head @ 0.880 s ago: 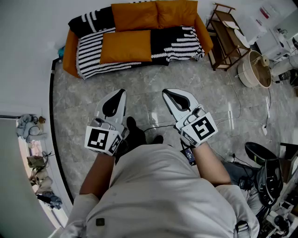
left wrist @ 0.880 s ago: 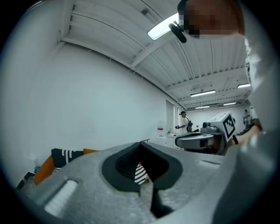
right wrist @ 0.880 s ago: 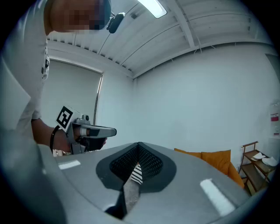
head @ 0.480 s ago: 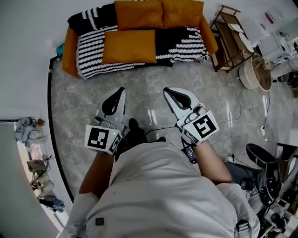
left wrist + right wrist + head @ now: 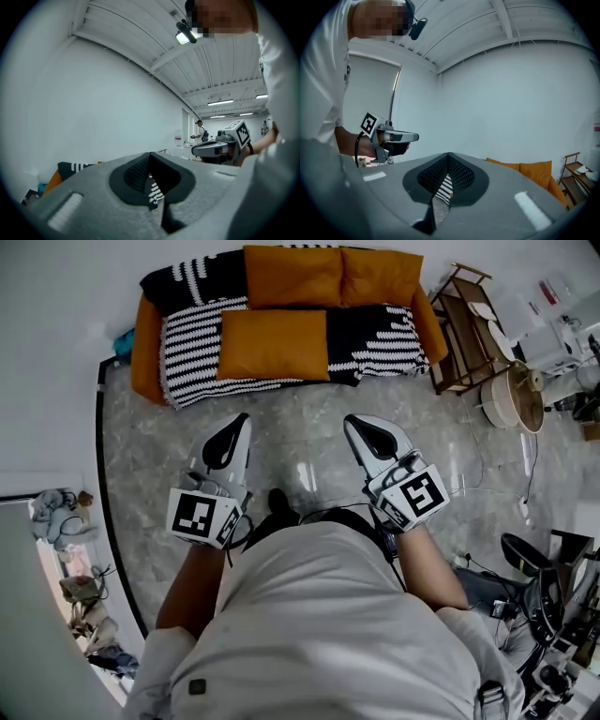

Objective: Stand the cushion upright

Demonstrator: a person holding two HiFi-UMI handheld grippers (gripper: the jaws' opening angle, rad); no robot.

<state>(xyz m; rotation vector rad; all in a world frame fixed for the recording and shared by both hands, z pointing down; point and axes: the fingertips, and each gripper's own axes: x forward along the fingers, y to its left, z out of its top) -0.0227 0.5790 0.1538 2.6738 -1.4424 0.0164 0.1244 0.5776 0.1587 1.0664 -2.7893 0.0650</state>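
Orange and lying flat: spotted the cushion on the striped throw across the sofa seat, just in front of two upright back cushions of the same colour. Stood well apart from it on the grey floor. Held the left tongs and the right tongs out side by side, both aimed towards the sofa, both pinched fully together with nothing between the jaws. Touched nothing yet.

Judged this the approach step, with the grasp not begun. For the next move, at a guess: needed to close the gap to the sofa, spread the jaws, take the cushion by an edge, probably the near long one, and tip it up. Expected some sag from the soft filling, so reckoned on leaning it against the back cushions rather than trusting a free stand.
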